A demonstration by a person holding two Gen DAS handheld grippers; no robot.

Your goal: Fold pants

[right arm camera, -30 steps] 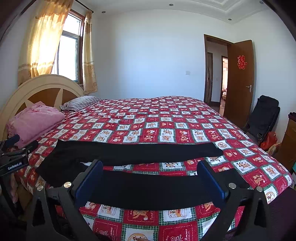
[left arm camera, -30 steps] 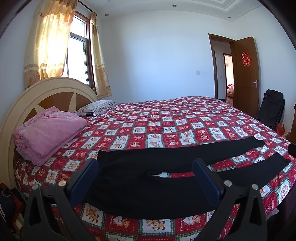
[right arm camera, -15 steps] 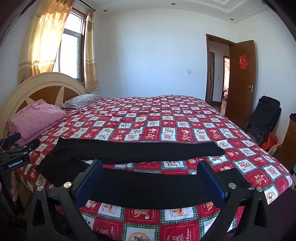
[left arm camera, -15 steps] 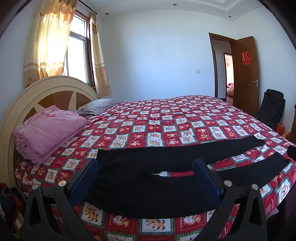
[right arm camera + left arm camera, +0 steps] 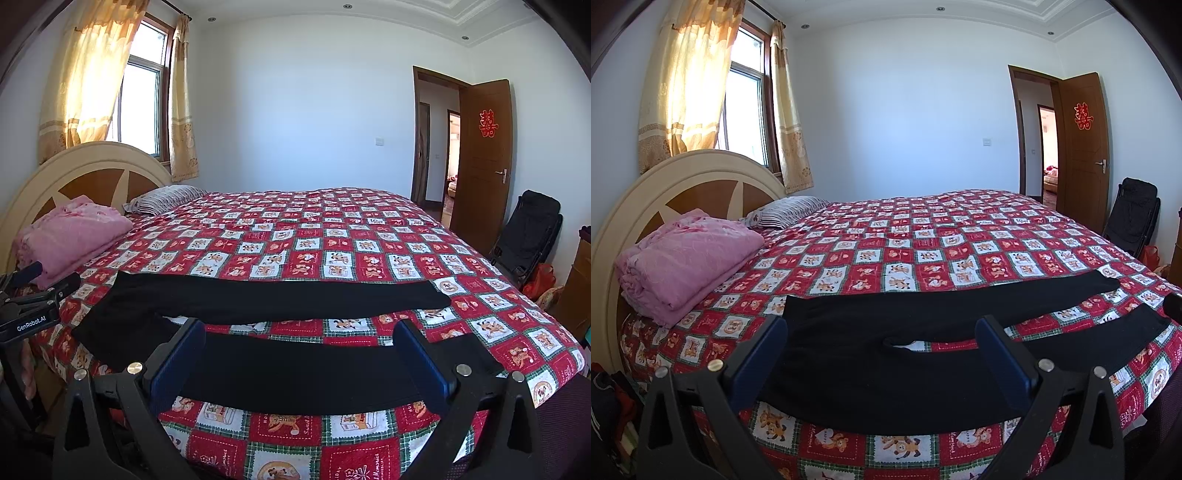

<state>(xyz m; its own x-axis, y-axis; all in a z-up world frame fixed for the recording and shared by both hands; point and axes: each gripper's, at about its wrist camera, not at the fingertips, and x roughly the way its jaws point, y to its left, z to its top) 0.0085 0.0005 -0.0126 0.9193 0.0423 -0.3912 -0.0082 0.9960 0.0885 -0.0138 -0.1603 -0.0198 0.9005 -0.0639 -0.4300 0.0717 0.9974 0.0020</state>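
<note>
Change: almost none since a moment ago; both grippers still hover over the near edge of the bed, and the pants have not moved.
Pants: one black pair (image 5: 886, 354), flat on the red patchwork quilt (image 5: 923, 236), waist toward the headboard (image 5: 683, 173), two legs spread apart toward the foot.
Left gripper: (image 5: 881, 350) its two blue fingers (image 5: 759, 356) stand wide apart above the waist and crotch, holding nothing.
Right gripper: (image 5: 301, 354) two blue fingers (image 5: 177, 363) wide apart over the near leg, holding nothing.
Bed items: one folded pink blanket (image 5: 683, 258) and one striped pillow (image 5: 786, 212) by the headboard, well apart from the pants.
Room: one window (image 5: 746, 110) with two yellow curtains, one open brown door (image 5: 1082, 147), one black folding chair (image 5: 1132, 214) beside it.
In the way: nothing lies on the pants.
</note>
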